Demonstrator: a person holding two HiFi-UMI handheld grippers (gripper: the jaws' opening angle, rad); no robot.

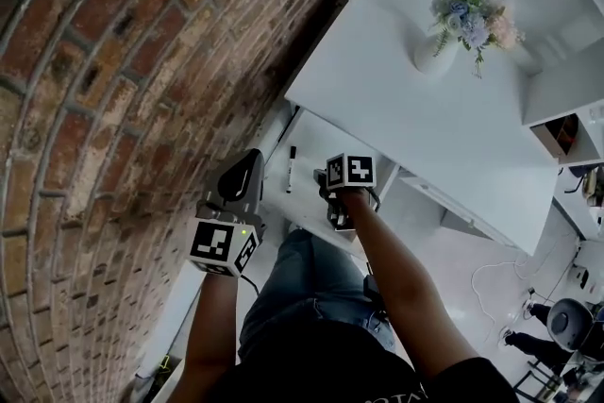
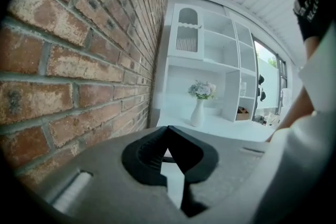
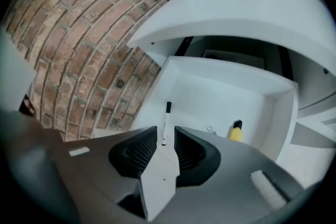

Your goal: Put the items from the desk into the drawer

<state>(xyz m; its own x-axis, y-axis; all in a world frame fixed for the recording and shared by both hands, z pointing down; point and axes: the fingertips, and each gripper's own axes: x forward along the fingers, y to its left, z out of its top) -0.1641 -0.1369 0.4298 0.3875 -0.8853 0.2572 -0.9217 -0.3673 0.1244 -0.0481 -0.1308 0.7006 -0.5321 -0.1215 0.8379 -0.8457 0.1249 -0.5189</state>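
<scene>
A white drawer (image 1: 309, 203) stands pulled out under the white desk (image 1: 425, 123). Inside it lie a white marker with a black cap (image 3: 166, 119), a yellow highlighter (image 3: 235, 132) and a small binder clip (image 3: 210, 130). The marker (image 1: 291, 169) also shows in the head view. My right gripper (image 3: 166, 132) hangs open over the drawer's near side with nothing between its jaws; in the head view the right gripper (image 1: 338, 220) sits below its marker cube. My left gripper (image 1: 251, 158) is held beside the brick wall, left of the drawer, its tips shut together (image 2: 168, 128) on nothing.
A white vase of flowers (image 1: 439, 50) stands on the desk top, the only thing on it. The brick wall (image 1: 113, 109) runs close along the left. White shelves (image 2: 210, 60) rise behind the desk. Cables (image 1: 500, 278) and a chair (image 1: 566, 321) are on the floor at right.
</scene>
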